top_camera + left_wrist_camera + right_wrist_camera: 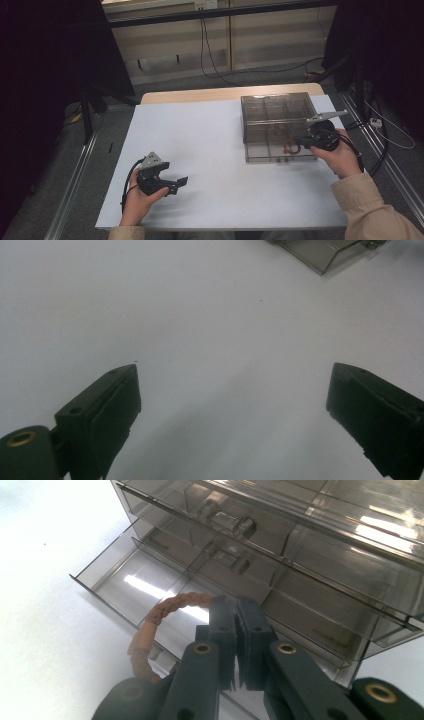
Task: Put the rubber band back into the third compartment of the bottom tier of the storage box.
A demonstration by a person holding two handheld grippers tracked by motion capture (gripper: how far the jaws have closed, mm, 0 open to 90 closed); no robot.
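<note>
low at the left of the high view, the left gripper (172,184) rests on the white tabletop (215,150) with its jaws spread wide, nothing between them. right of centre, the right gripper (298,143) has its jaws clenched on a brown braided bracelet (165,617), held over the open drawer (150,587) of the smoky plastic organiser box (277,112). to do this well, i'd lower the loop fully inside the drawer walls before letting go. that hand reaches in from the right, wrist level.
</note>
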